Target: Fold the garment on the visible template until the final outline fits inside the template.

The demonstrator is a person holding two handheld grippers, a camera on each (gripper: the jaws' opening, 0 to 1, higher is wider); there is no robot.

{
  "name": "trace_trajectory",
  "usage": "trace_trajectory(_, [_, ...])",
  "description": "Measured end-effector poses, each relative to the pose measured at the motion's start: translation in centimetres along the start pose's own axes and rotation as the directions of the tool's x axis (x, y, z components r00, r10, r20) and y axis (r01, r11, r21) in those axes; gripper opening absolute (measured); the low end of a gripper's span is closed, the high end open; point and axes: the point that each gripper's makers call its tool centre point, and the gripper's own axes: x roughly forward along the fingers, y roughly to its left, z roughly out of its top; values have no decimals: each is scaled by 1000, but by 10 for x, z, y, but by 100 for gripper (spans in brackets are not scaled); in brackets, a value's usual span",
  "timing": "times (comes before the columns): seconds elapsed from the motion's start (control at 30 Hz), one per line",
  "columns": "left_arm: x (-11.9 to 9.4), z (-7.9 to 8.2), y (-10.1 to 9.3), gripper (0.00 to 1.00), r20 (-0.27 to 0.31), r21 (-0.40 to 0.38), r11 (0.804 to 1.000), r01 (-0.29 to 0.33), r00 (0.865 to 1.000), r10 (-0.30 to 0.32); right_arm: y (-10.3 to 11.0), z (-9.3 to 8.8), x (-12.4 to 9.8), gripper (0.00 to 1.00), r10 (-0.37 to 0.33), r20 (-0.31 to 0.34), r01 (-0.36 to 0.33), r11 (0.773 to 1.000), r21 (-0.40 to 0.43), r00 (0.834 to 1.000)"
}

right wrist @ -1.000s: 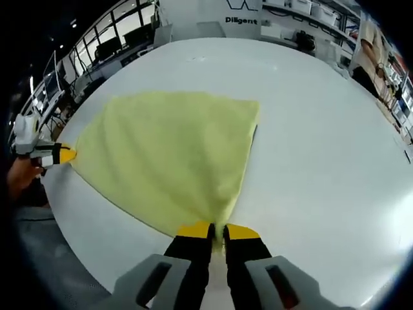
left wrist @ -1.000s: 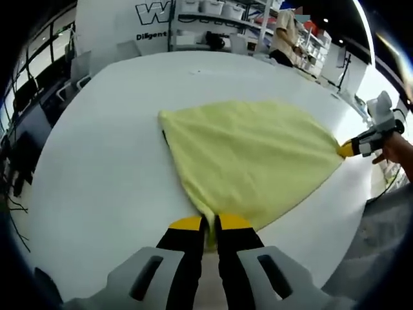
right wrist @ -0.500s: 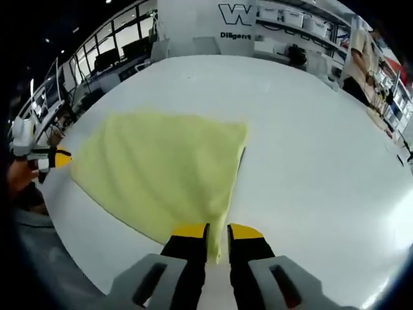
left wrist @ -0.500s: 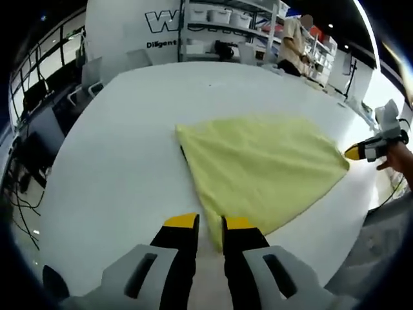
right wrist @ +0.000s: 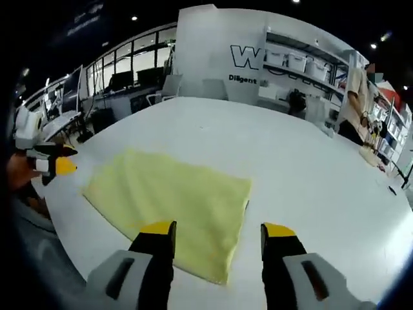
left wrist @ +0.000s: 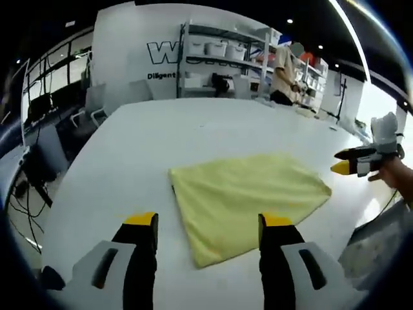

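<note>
A pale yellow garment (left wrist: 248, 197) lies folded flat on the white table (left wrist: 161, 142). A thin dark line, likely the template edge, shows along its left side. My left gripper (left wrist: 208, 223) is open, lifted back from the cloth's near corner. In the right gripper view the same garment (right wrist: 171, 203) lies flat, and my right gripper (right wrist: 219, 231) is open above its near corner. The right gripper (left wrist: 352, 163) also appears at the right of the left gripper view, held by a hand. The left gripper (right wrist: 55, 163) appears at the left of the right gripper view.
The table's edge (left wrist: 361, 226) runs close by on the right. Chairs (left wrist: 97, 106) and desks stand at the far left. Shelves with white bins (left wrist: 219, 51) line the back wall. A person (left wrist: 284, 74) stands by the shelves.
Both grippers let go of the garment's corners, opened wide and drew back and up. The cloth now lies flat and looks smaller in both views.
</note>
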Motion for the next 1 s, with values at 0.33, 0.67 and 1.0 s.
trace_trajectory(0.33, [-22, 12, -13, 99, 104, -34, 999, -25, 994, 29, 33, 34, -23, 99, -17, 190, 7, 999, 48, 982])
trace_trajectory(0.67, [-29, 13, -25, 99, 146, 50, 998, -42, 989, 34, 45, 26, -28, 97, -29, 210, 27, 1000, 12, 977])
trace_trajectory(1.0, [-22, 21, -16, 98, 181, 84, 992, -94, 980, 77, 34, 19, -25, 95, -57, 187, 57, 998, 4, 981])
